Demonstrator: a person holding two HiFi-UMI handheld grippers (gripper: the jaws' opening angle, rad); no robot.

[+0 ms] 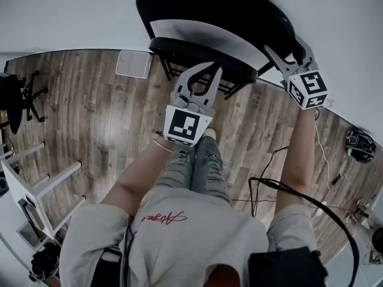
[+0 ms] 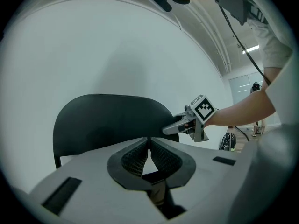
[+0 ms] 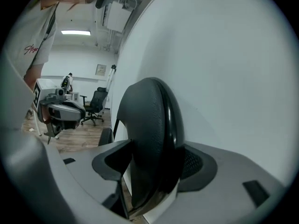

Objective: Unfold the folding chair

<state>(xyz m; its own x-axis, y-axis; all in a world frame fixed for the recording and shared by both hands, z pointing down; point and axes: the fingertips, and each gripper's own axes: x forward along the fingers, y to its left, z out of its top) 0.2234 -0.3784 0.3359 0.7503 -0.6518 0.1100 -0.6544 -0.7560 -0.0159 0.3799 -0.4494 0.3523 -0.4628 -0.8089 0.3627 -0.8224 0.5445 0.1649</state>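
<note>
grey shirt [image 1: 179,232] and ripped jeans [image 1: 197,166] of the person fill the bottom of the head view, with a black cable [image 1: 281,187] looping down from the right forearm. just past the knees the left tool [image 1: 209,72] points at the chair [image 1: 209,11], which stands on the wood floor [image 1: 90,112] against a white wall [image 1: 72,11]. this tool's jaws are pressed together at the tips, with nothing between them. in its own view the black backrest [image 2: 103,120] rises straight ahead of the tips and spreads to both sides of them. from the head view the tips lie over the front edge of the dark seat [image 1: 203,55], which juts toward the person below the backrest; whether they touch it cannot be told.

up and to the right of the left tool, the right tool [image 1: 286,48] is at the backrest's right side edge. its jaws are spread wide and straddle that edge. in the right gripper view the curved edge stands upright between the two pads [image 3: 194,164], padded face toward the left jaw and glossy shell toward the right one. it fills nearly the whole gap, yet no clear squeeze shows.

well to the left of the left tool sit a white square panel [image 1: 134,63] on the floor and, farther off, a black office chair [image 1: 18,94].
</note>
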